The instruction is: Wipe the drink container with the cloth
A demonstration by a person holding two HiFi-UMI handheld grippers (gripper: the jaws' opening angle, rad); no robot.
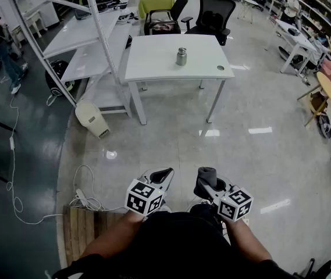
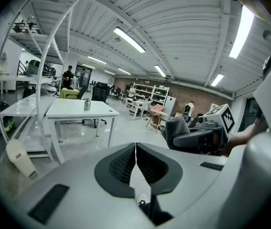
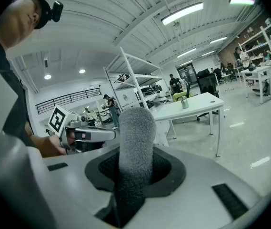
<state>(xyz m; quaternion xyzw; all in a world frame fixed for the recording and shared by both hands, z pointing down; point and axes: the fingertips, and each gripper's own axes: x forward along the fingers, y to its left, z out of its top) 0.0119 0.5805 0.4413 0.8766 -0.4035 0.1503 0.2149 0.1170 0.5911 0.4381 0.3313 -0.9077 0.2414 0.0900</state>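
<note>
Broadly, a glossy grey floor (image 1: 171,132) fills most of the head view. A white metal shelving rack (image 1: 89,34) leans across the upper left. Just to its right stands a white table (image 1: 153,63), with two black office chairs (image 1: 212,16) behind its far edge.

Near the bottom of the view, well apart from the table, the person holds both tools side by side over the floor. The left gripper (image 2: 135,151) has its jaws pressed together with nothing between them. The right gripper (image 3: 135,168) is clamped on a rolled grey cloth (image 3: 136,137), which sticks up past the jaw tips.

The drink container (image 1: 181,56), a small metal flask, stands upright on the tabletop, right of its middle, with neither tool touching it.
</note>
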